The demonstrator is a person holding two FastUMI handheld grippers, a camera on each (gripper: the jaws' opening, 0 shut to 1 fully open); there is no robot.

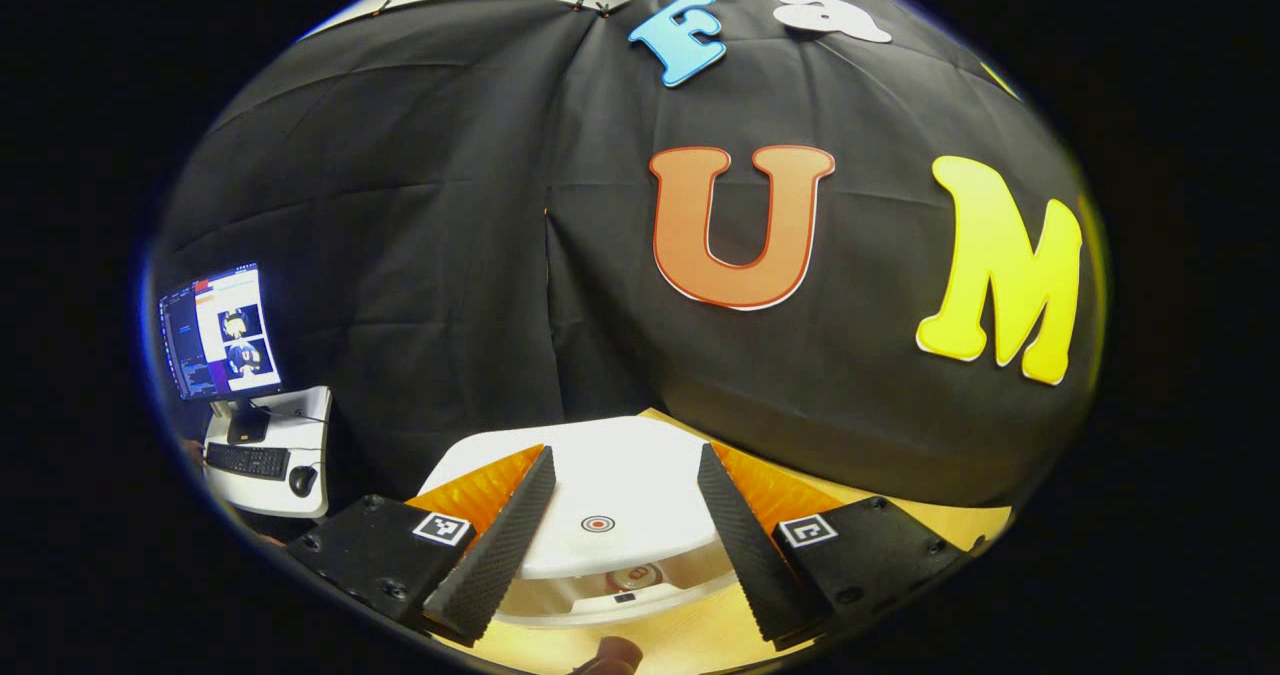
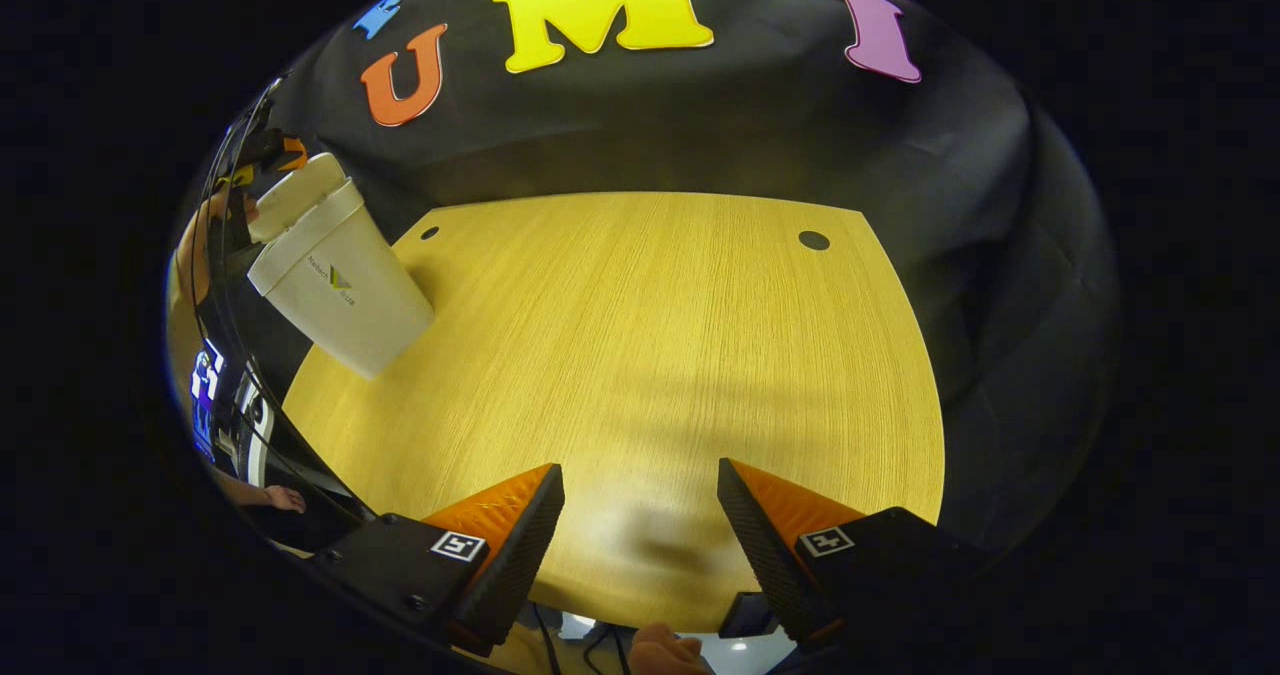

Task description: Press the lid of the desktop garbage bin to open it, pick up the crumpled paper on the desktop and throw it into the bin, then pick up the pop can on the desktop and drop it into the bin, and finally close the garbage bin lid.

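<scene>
Left claw [image 1: 620, 535] gapes wide, empty, over the bin lid [image 1: 610, 495].

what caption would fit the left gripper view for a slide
Open left gripper poised just above the white garbage bin lid, its red target mark centred between the fingers.

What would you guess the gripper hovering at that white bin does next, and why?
Probably the left gripper eases down to press the bin's lid shut. Its open fingers straddle the lid, which stands ajar in the right gripper view, and no paper or can lies on the wooden desktop.
</scene>
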